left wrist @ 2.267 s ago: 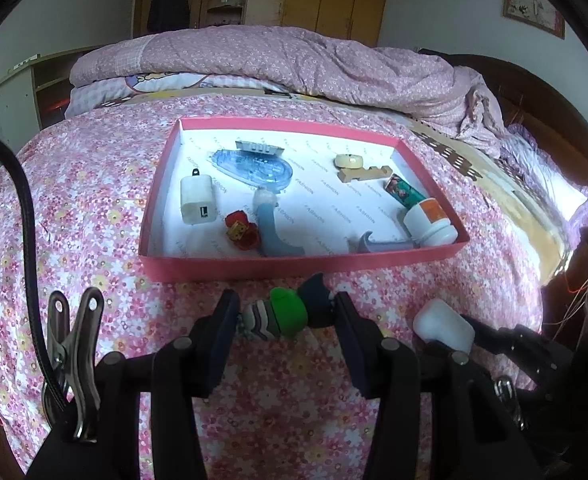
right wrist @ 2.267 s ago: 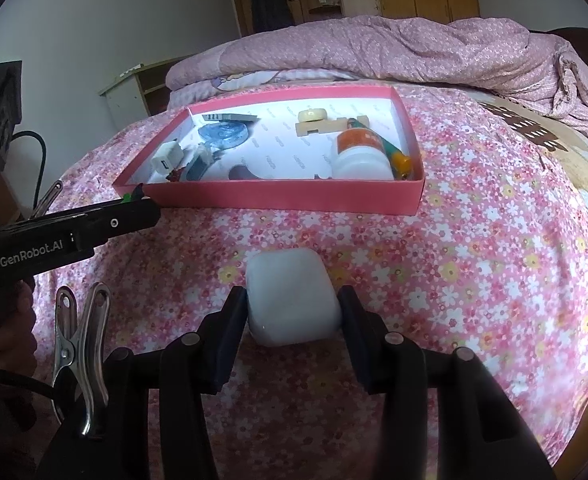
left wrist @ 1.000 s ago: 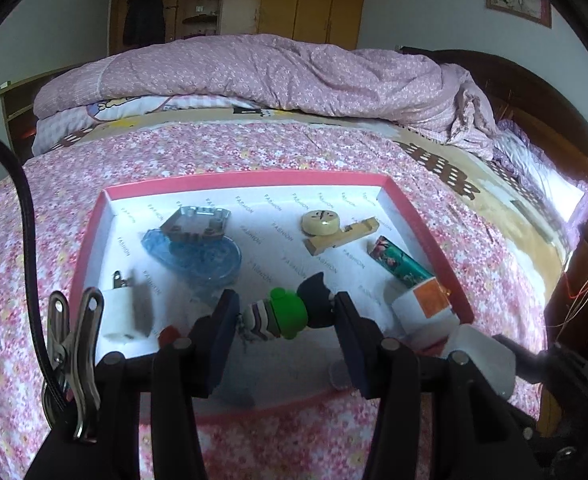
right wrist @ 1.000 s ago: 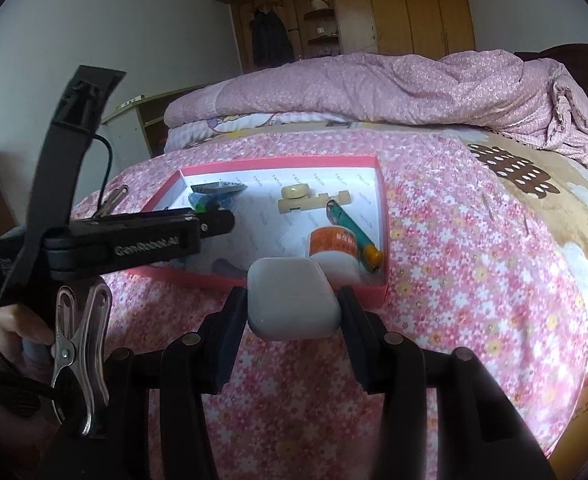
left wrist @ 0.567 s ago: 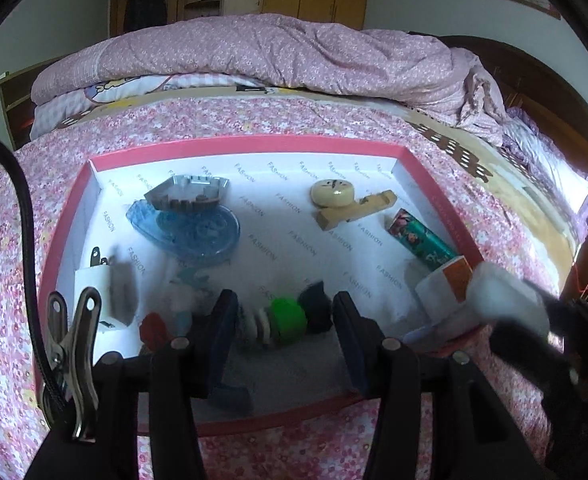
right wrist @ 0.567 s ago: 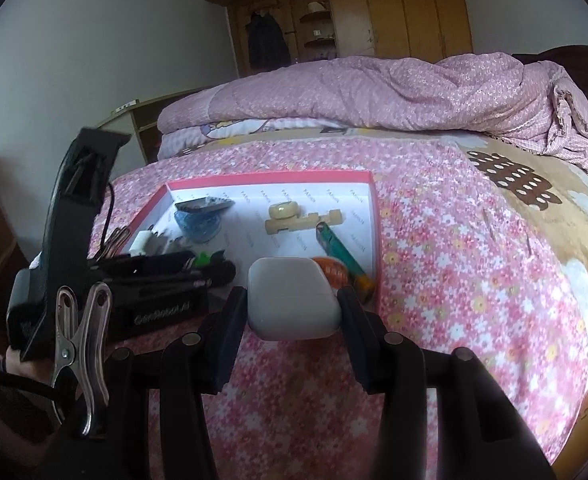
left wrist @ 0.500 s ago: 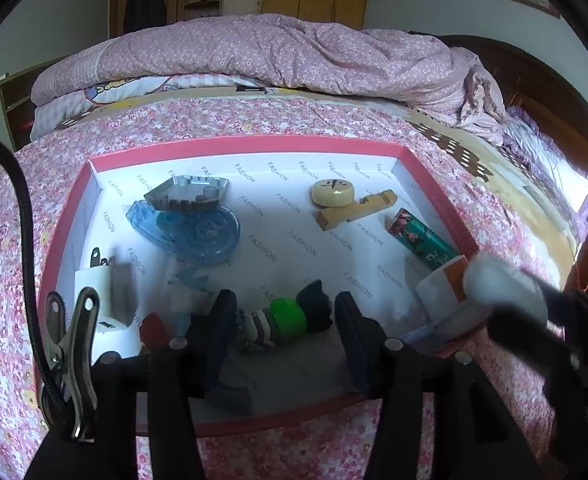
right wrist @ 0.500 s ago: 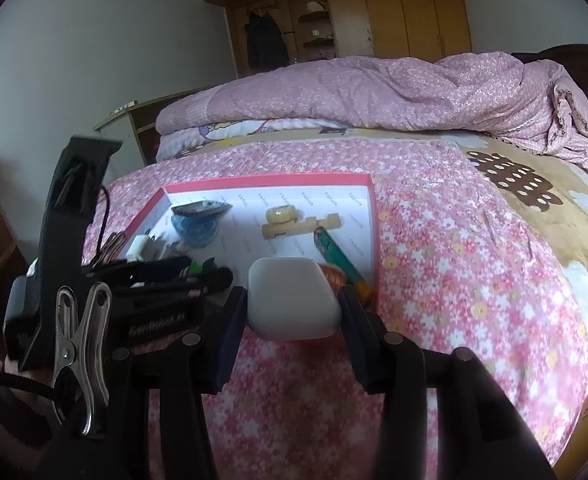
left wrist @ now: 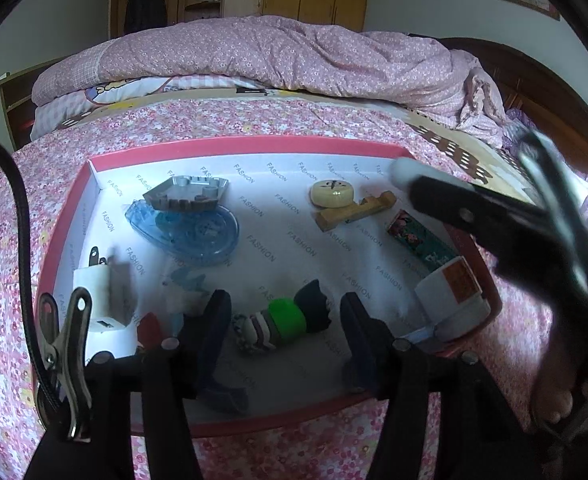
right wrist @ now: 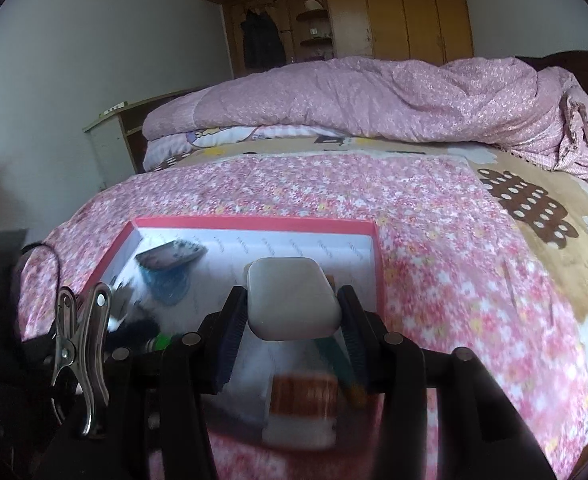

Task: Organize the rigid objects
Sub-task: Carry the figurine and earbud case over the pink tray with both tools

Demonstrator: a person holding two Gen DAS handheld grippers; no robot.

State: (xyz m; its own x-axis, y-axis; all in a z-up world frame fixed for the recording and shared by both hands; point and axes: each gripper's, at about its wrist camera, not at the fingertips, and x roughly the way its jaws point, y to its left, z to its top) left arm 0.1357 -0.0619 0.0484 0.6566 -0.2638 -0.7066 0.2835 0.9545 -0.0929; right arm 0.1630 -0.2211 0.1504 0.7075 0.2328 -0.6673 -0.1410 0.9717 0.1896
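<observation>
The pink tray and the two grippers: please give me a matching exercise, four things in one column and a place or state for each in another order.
Things:
1. green toy figure
2. white case
3. blue tape dispenser
4. wooden round piece

Places or states:
A. shut in the right gripper
B. on the pink tray floor between the open left gripper
C. far right part
D. left part

Pairs: 1-B, 2-A, 3-D, 4-C
</observation>
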